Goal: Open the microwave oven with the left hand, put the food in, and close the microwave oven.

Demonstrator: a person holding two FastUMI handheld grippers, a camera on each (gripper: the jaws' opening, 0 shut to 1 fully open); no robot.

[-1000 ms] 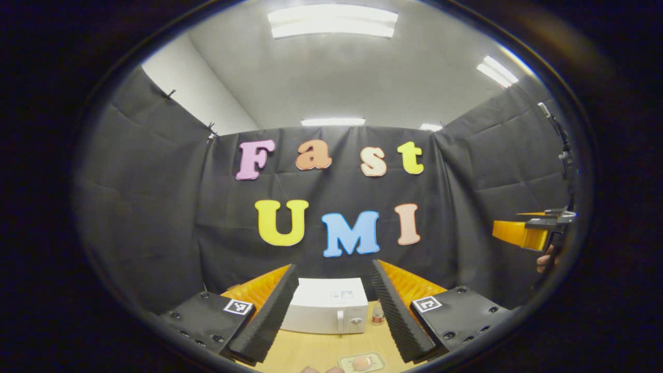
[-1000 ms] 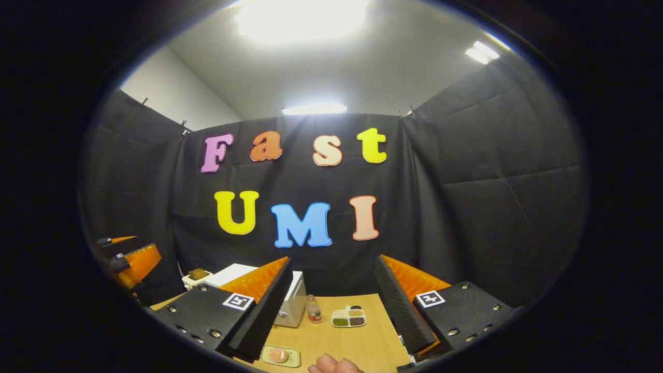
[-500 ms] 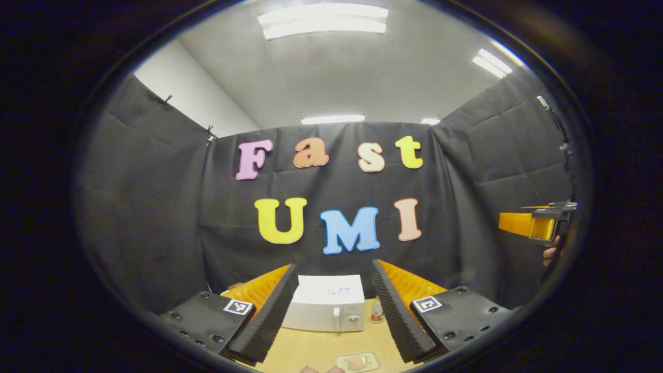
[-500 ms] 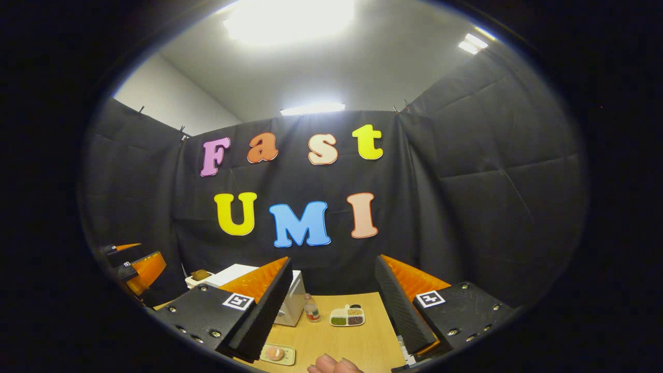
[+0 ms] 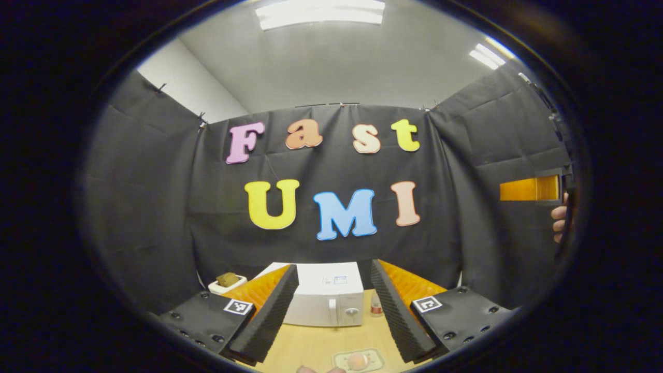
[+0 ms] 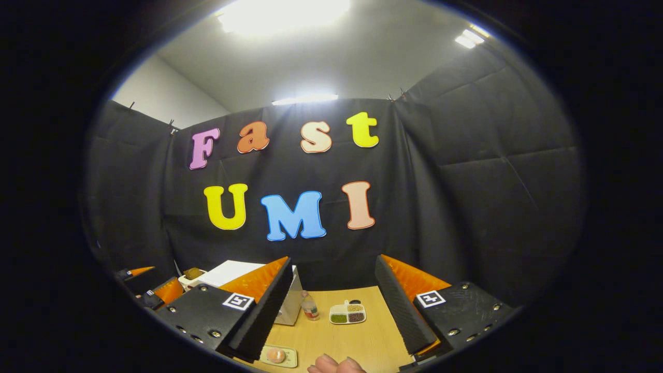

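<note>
left gripper (image 5: 331,316) jaws apart, dipped nearer microwave (image 5: 323,300) | right gripper (image 6: 331,316) apart, idle | door shut, food (image 5: 358,361) untouched | approach underway

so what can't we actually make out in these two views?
- Microwave, left gripper view: left side hidden behind the left gripper's finger; right gripper view: front hidden by the right gripper's finger.
- Food on the small plate: too small to identify.
- Divided tray, right gripper view: contents too small.
</note>
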